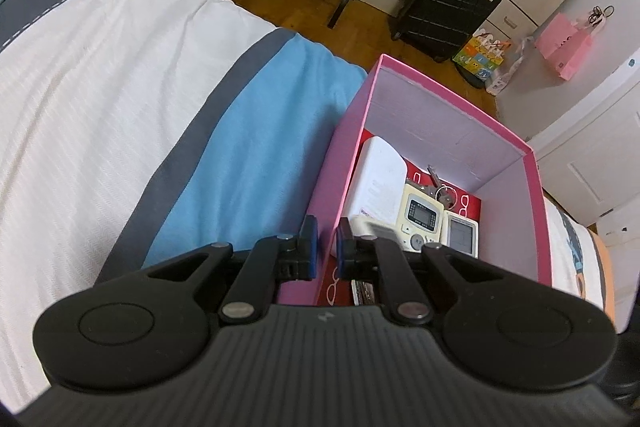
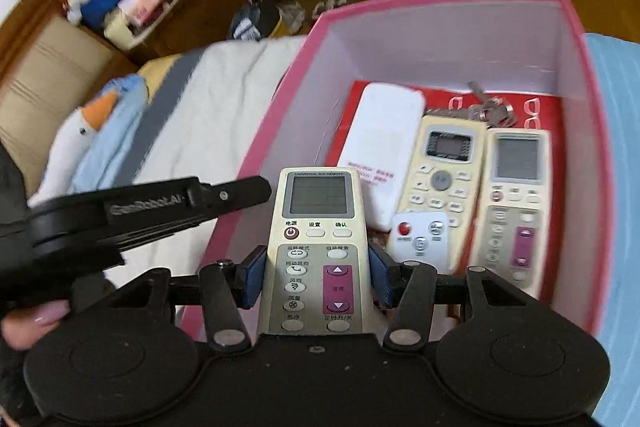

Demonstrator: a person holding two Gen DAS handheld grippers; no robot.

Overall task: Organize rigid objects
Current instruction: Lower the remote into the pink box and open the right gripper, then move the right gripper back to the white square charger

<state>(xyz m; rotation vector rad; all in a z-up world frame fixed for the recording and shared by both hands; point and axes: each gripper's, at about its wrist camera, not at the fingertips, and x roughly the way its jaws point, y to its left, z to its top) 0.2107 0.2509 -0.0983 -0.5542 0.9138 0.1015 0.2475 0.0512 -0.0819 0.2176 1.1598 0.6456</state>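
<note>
Landmark: pink box (image 2: 592,155) on the bed, open top, red sheet lining its floor.
Right gripper (image 2: 318,277): blue pads clamped on both sides of a cream remote (image 2: 316,247), screen end pointing away, buttons up.
Held remote position: at the pink box's near-left corner, over the rim.
Left gripper (image 1: 325,251): jaws nearly together, pinching the pink box's near wall at the rim.
Left gripper seen from right: black body just left of the pink box, a finger (image 2: 44,315) on its handle.
Inside pink box: white remote (image 2: 384,139), two cream remotes (image 2: 444,163) side by side, small white remote (image 2: 420,235), keys (image 2: 492,111) at the far side.
Blue blanket (image 1: 256,147): left of the pink box, touching it.
</note>
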